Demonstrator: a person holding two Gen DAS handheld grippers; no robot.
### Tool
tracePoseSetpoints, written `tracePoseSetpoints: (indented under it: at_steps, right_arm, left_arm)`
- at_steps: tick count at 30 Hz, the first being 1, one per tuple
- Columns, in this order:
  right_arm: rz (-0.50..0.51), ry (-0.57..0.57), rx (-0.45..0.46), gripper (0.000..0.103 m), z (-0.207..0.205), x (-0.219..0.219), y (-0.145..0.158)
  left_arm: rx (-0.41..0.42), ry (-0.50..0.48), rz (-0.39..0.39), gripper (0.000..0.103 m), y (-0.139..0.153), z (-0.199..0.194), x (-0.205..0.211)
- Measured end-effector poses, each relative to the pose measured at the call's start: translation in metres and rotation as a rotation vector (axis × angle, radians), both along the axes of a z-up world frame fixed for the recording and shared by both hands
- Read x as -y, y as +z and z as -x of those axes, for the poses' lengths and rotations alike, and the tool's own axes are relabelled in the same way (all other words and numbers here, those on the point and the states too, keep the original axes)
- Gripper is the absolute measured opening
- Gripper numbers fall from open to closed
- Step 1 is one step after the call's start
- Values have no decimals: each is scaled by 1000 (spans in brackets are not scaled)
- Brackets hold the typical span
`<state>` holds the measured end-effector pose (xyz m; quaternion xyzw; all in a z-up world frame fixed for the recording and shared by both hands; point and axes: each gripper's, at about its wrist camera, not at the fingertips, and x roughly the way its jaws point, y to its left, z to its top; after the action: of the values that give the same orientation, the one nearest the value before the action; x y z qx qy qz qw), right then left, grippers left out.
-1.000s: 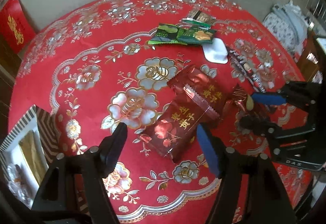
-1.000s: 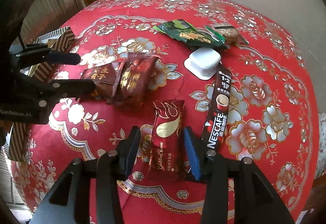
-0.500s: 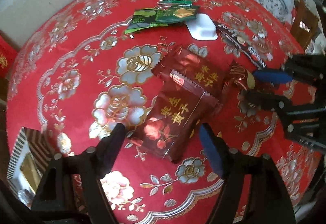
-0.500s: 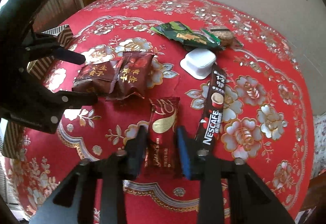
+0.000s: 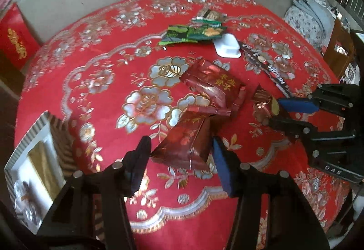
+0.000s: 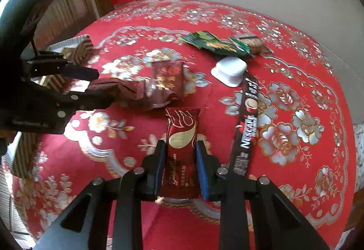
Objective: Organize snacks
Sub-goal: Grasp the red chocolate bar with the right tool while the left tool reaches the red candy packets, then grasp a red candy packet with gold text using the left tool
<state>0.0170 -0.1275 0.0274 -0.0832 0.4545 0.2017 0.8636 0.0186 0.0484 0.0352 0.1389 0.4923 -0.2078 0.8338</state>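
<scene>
Between the fingers of the right gripper [image 6: 179,167] sits a dark red wafer bar [image 6: 182,147], clamped on its two long sides near the end closest to the camera. Its long axis runs straight away from the wrist, along the fingers, and its far end with the gold swirl points toward the middle of the red flowered tablecloth [image 6: 295,81]. Whether the bar is off the cloth I cannot tell.

Just right of the bar lies a Nescafe coffee stick [image 6: 248,122], its long axis running from near the right finger up to a white plastic cup [image 6: 229,70] lying upside down. Beyond the cup are green snack packets [image 6: 216,44].

The left gripper [image 5: 179,159] has its jaws around a maroon snack pouch [image 5: 186,143], the fingers flanking it on both sides; the left finger touches the pouch, while contact on the blue-padded side is not clear, so I cannot tell whether the grip is closed. The pouch is tilted, its near end raised between the fingers and its long axis pointing away to the upper right. A second maroon pouch [image 5: 213,84] lies flat just beyond it. At the table's left edge stands a striped box [image 5: 34,154]
</scene>
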Motion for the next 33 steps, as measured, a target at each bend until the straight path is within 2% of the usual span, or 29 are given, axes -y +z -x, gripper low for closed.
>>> tracePoseSetpoints:
  at_steps: [12, 15, 16, 17, 24, 25, 26, 28, 33]
  right_arm:
    - [-60, 56, 26, 25, 29, -29, 15]
    - [-79, 71, 35, 25, 35, -33, 20]
    - [-81, 75, 40, 26, 37, -35, 22]
    - [-86, 81, 43, 26, 39, -37, 24]
    - [-98, 96, 37, 25, 41, -47, 22]
    - [-99, 93, 35, 25, 41, -47, 21]
    - [-97, 90, 31, 25, 41, -45, 20]
    - [-101, 82, 29, 26, 40, -42, 21]
    - [-120, 60, 25, 26, 39, -30, 23]
  left_arm:
    - [108, 37, 38, 54, 17, 48, -21]
    - [126, 43, 56, 48, 24, 59, -28]
    - [133, 45, 61, 40, 27, 62, -30]
    - [142, 50, 65, 38, 29, 65, -32]
    - [123, 65, 57, 39, 20, 68, -40]
    - [121, 58, 50, 46, 18, 68, -38]
    - [108, 47, 39, 61, 16, 67, -35]
    - [112, 26, 38, 75, 15, 69, -30]
    - [83, -117, -89, 82, 3, 70, -1]
